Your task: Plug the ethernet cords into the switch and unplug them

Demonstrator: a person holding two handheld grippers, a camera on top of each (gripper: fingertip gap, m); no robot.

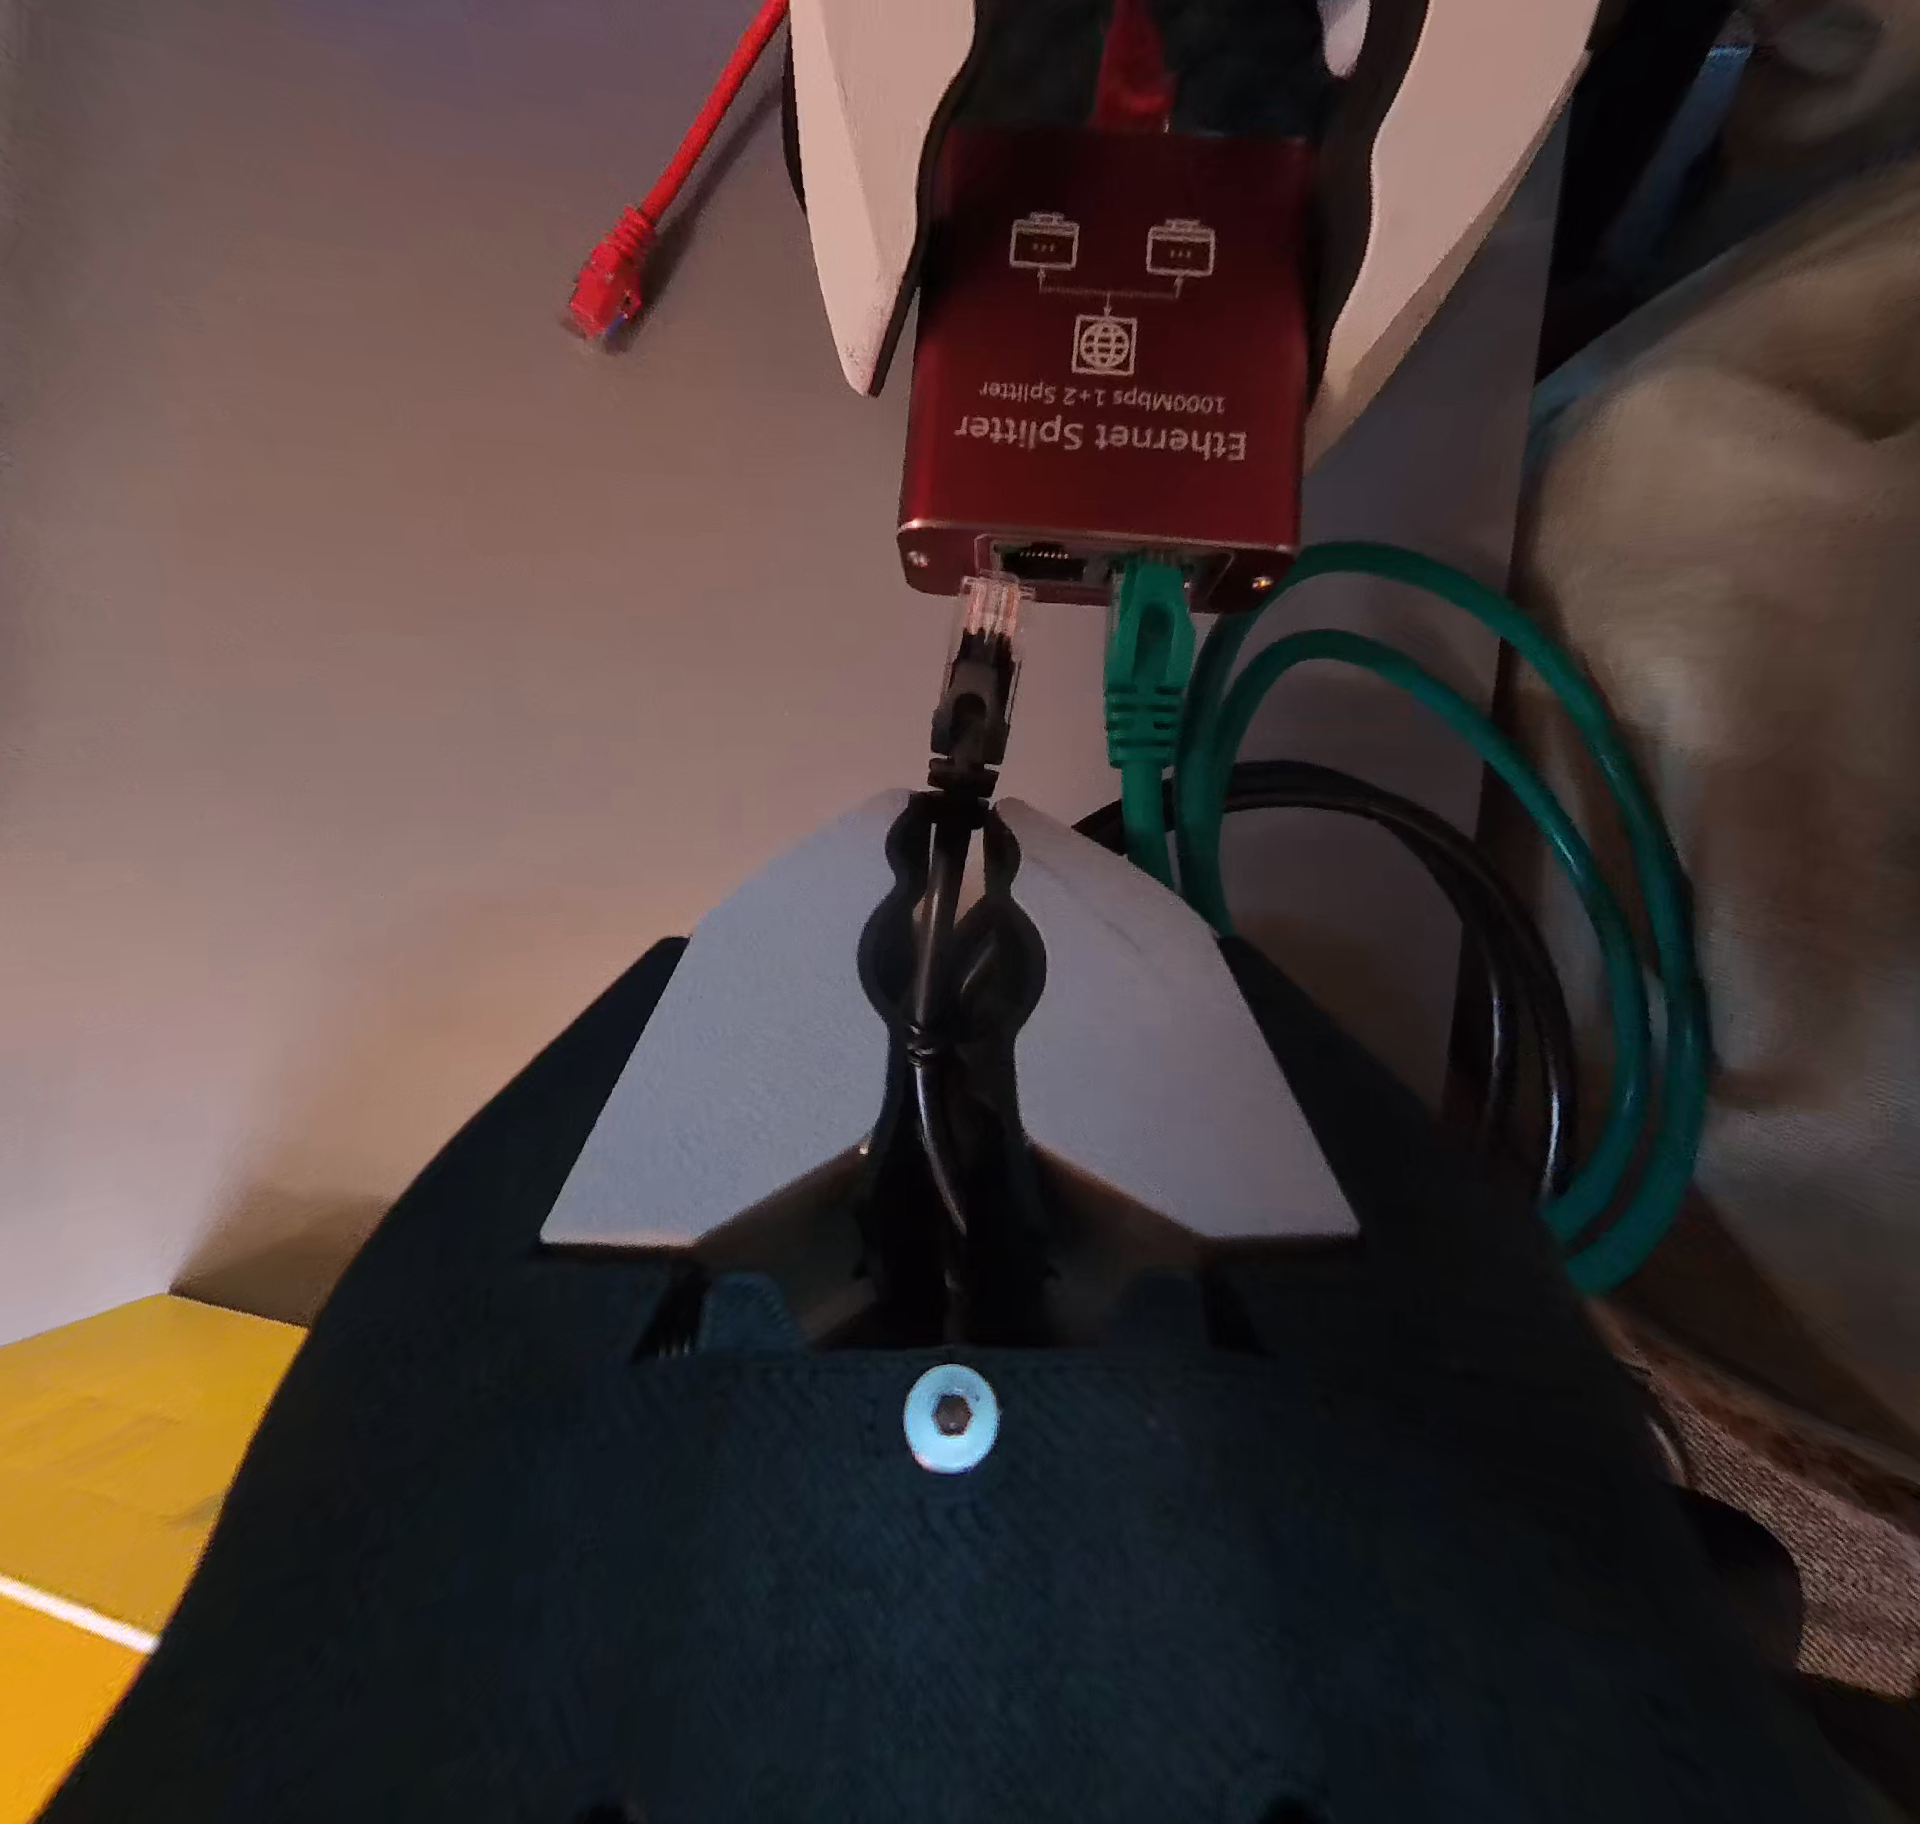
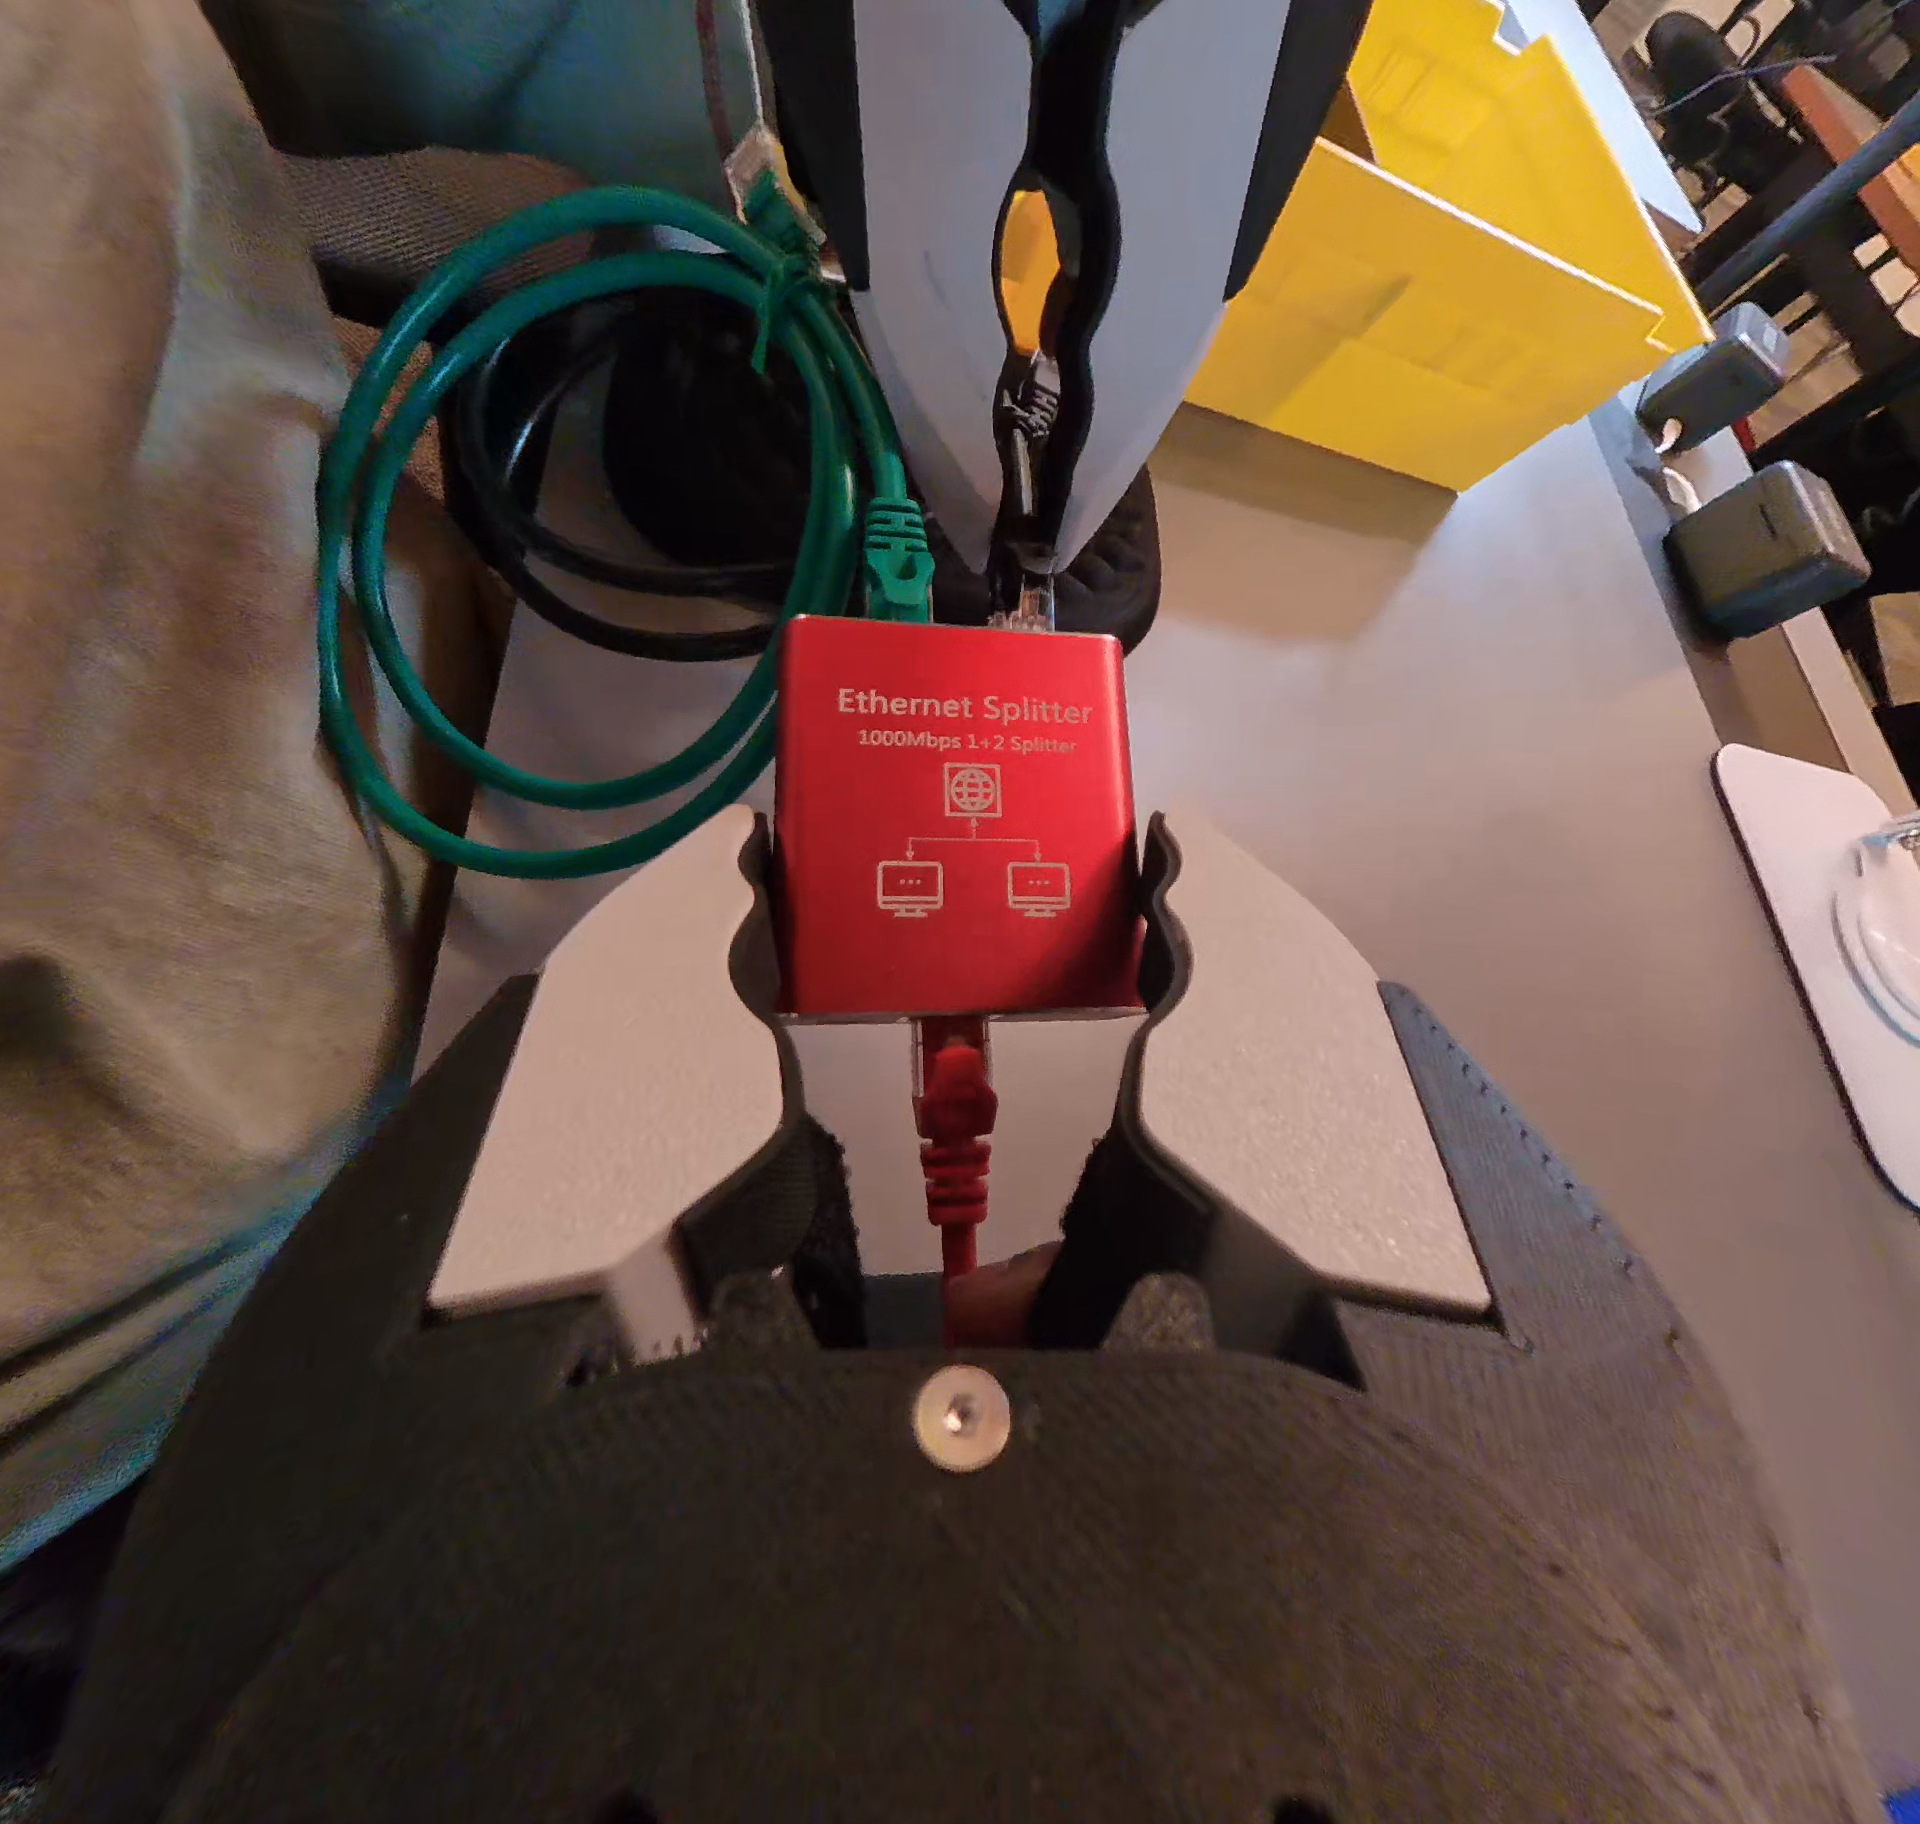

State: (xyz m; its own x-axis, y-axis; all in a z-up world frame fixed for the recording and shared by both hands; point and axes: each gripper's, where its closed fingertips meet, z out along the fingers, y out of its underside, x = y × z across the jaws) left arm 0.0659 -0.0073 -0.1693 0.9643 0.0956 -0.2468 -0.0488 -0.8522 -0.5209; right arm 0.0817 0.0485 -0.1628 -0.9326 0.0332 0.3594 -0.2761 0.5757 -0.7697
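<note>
A red switch box point(image 1: 1107, 340) point(image 2: 951, 818) is held between the fingers of my right gripper point(image 2: 956, 839), which is shut on its sides. My left gripper point(image 1: 951, 808) is shut on a black ethernet cord point(image 1: 935, 953); its clear plug point(image 1: 255, 631) sits just at the edge of the switch's empty left port, outside it. A green cord's plug point(image 1: 1143, 662) point(image 2: 896, 564) is in the neighbouring port, its coil point(image 2: 582, 527) lying beside. A red cord's plug point(image 2: 954, 1120) is in the port on the opposite side; its other end point(image 1: 613, 268) lies loose on the table.
A yellow bin point(image 2: 1455, 247) stands on the grey table point(image 2: 1403, 735) behind the left gripper. Dark power adapters point(image 2: 1766, 548) sit at the table's far edge. A white mat with a glass object point(image 2: 1829, 922) lies to the right. A person's beige clothing point(image 2: 156, 631) is close by the green coil. My right fingertips sit around 7 cm from my left ones.
</note>
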